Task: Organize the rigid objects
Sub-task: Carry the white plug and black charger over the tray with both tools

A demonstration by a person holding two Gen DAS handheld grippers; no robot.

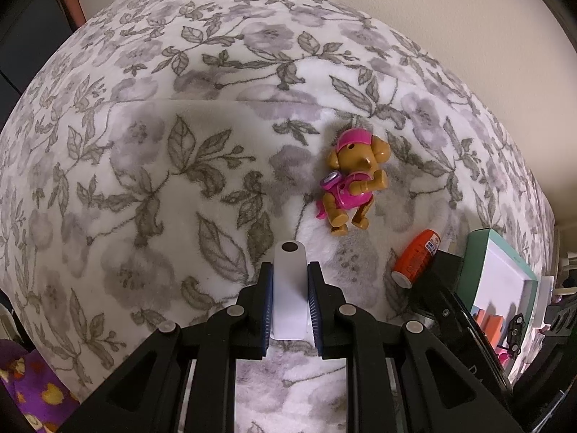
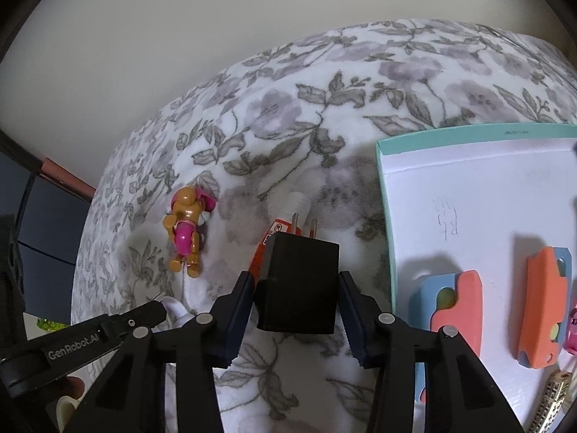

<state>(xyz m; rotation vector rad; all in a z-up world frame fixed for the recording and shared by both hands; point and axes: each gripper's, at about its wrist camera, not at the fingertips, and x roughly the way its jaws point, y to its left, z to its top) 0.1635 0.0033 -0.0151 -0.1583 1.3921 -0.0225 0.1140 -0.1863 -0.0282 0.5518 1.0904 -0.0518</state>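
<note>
over the floral blanket (image 1: 151, 166), both tools are loaded. left gripper (image 1: 289, 281) is clamped on a white block (image 1: 289, 288) with a dark dot on its far end, long axis running straight out along the fingers. right gripper (image 2: 295, 288) is closed around a black plug adapter (image 2: 299, 285), prongs pointing away from the camera, pads pressed on both side faces.

teal-rimmed box (image 2: 382, 195) lies on the blanket just right of the right gripper, white floor open upward, already holding two orange-and-blue pieces (image 2: 458, 310) plus small items at its near right corner. so the drop-off lies rightward for both tools; right hand is clearly nearer, left has to cross past it.

loose on the blanket: toy dog figure (image 1: 355, 180) in pink, lying down ahead and slightly right of the left gripper, and an orange tube (image 1: 416, 254) beyond the adapter, near the box's left edge.

my read: adapter goes in first with a short rightward move, clearing the box wall.
</note>
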